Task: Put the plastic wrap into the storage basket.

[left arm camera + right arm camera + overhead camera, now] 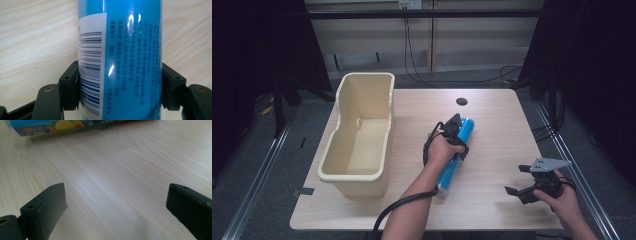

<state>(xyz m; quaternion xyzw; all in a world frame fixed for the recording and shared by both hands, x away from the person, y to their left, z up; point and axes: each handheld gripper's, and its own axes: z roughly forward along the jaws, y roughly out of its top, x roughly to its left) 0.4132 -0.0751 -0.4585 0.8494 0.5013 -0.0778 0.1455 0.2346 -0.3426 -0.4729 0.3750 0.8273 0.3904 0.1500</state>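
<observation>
High view: left claw [454, 134] grips the blue tube [454, 159] lying on the bench [492, 200]; right claw [519, 181] hovers open beside it.

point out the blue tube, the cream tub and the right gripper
blue tube [463, 131]: high view, on its upper end beyond the hand.
cream tub [357, 176]: high view, on its near rim.
right gripper [517, 179]: high view, midway between its open jaw tips.
</observation>
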